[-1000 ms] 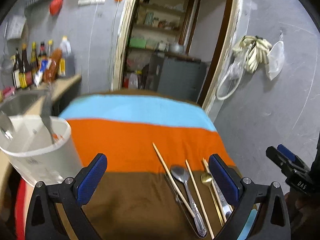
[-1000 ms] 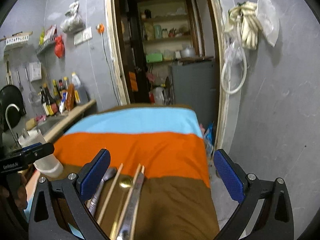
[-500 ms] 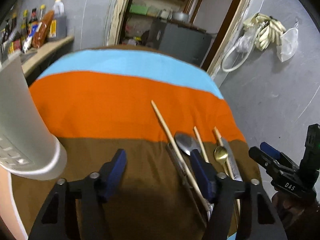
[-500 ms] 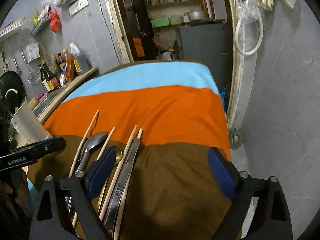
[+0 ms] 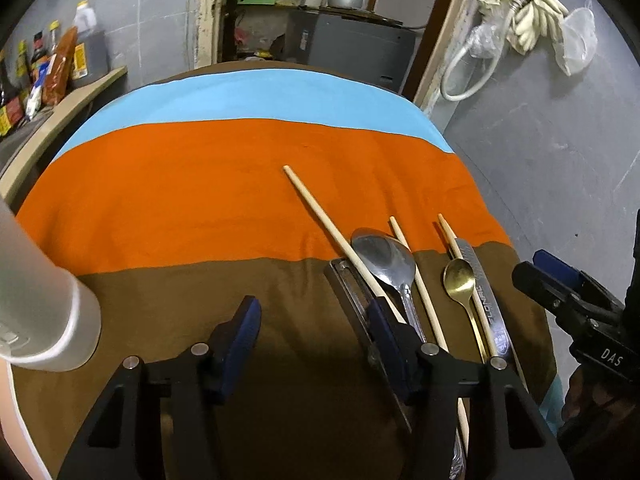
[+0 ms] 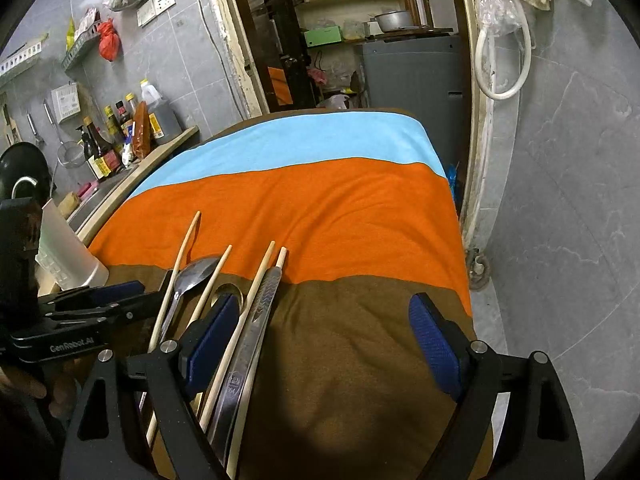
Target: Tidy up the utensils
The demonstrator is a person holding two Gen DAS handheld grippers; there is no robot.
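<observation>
Low over the striped cloth (image 5: 240,184), the left gripper (image 5: 314,332) hangs open beside the long chopstick (image 5: 332,236), steel spoon (image 5: 386,256) and gold spoon (image 5: 460,278); the right gripper (image 6: 324,340) gapes empty near them; white holder (image 5: 44,316) stands left

**What stayed out of your sight**

Your left hand-held gripper (image 5: 314,322) covered the lower handles of the silver spoon (image 5: 386,258) and the longest chopstick (image 5: 336,236). The white container (image 5: 44,312) was cut off at the left edge. Bottle labels (image 6: 108,152) on the counter (image 6: 140,168) were too small to read.
</observation>
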